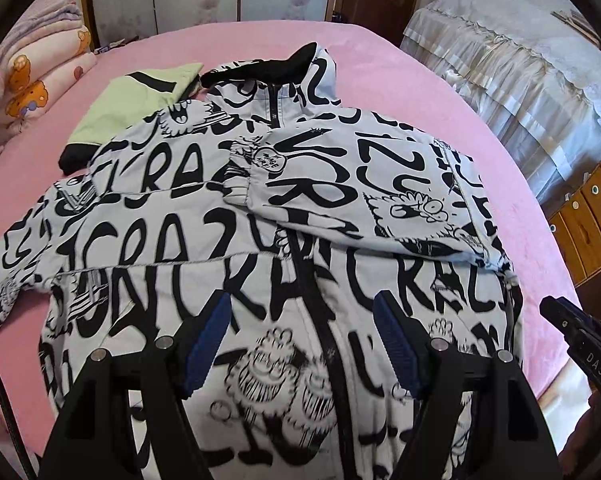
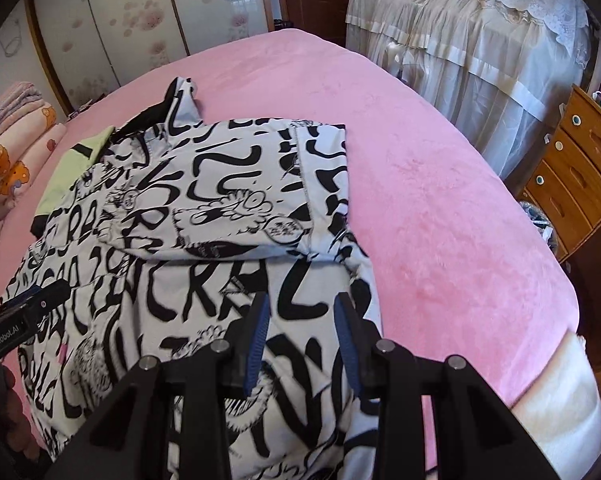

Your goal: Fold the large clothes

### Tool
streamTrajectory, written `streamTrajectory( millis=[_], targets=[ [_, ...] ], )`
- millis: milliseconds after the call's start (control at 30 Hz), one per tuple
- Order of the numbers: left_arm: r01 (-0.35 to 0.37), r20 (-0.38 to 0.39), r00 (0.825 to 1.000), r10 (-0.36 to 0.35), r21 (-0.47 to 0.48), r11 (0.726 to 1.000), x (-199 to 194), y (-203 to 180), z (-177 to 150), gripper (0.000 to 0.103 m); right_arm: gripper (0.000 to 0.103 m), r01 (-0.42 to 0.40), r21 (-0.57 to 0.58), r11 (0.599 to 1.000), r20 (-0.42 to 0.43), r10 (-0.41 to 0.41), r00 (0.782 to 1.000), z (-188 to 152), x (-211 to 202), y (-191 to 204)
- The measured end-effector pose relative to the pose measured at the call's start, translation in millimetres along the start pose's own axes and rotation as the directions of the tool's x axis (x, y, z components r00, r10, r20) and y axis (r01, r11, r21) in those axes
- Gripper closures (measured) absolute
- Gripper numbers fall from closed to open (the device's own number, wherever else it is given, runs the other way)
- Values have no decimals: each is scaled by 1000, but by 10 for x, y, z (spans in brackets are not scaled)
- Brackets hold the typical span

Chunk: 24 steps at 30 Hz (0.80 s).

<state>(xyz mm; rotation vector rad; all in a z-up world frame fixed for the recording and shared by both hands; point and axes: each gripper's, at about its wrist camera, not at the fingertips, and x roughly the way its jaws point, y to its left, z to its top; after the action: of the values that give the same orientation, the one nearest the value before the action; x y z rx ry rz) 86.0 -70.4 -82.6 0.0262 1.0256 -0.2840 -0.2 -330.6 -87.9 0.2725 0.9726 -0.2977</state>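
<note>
The jacket (image 1: 204, 248), white with black lettering, lies front-up and zipped across the middle of the pink bed (image 1: 380, 64), its hood (image 1: 296, 68) toward 12 o'clock in the left wrist view. One sleeve (image 1: 340, 192) is already folded across the chest, its cuff lying near the zip just below the collar; the other sleeve (image 1: 8, 264) is not yet folded and stretches out toward 9 o'clock, reaching the frame edge. So the sleeve-folding step looks half done. The left gripper (image 1: 300, 340) hangs over the lower front of the jacket with its jaws wide apart and nothing between them. The right gripper (image 2: 302, 340) hangs over the hem side at about 6 o'clock in its own view, jaws also apart, though less so, and empty; whether its tips touch the cloth I cannot tell. A green garment (image 1: 136, 100) lies partly under the jacket's shoulder at 10 o'clock, beside a stack of quilts (image 1: 32, 76). The next move probably calls for the left gripper to travel toward 9 o'clock, pinch the spread sleeve near its cuff, and carry it across the chest over the first one, taking only the sleeve fabric so the body stays flat, and keeping clear of the green garment.
</note>
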Motion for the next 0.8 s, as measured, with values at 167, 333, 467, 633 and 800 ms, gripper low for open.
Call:
streamTrajectory(
  millis=[167, 333, 467, 633, 800],
  targets=[
    [-10, -4, 1000, 10, -16, 1000, -229, 214, -239, 30, 69, -36, -46, 998, -13, 36, 999, -227, -181, 228],
    [-23, -10, 1000, 22, -42, 999, -409, 491, -427, 29, 69, -70, -95, 993, -31, 68, 997, -404, -277, 524],
    [-38, -7, 999, 38, -62, 997, -540, 748, -498, 29, 69, -98, -143, 985, -45, 92, 995, -509, -334, 854],
    [-53, 11, 998, 54, -96, 994, -696, 1130, -501, 29, 69, -130, -212, 969, -46, 123, 991, -570, -409, 1332],
    [-65, 38, 997, 72, -157, 985, -827, 1596, -499, 29, 69, -158, -283, 946, -40, 153, 987, -547, -478, 1818]
  ],
)
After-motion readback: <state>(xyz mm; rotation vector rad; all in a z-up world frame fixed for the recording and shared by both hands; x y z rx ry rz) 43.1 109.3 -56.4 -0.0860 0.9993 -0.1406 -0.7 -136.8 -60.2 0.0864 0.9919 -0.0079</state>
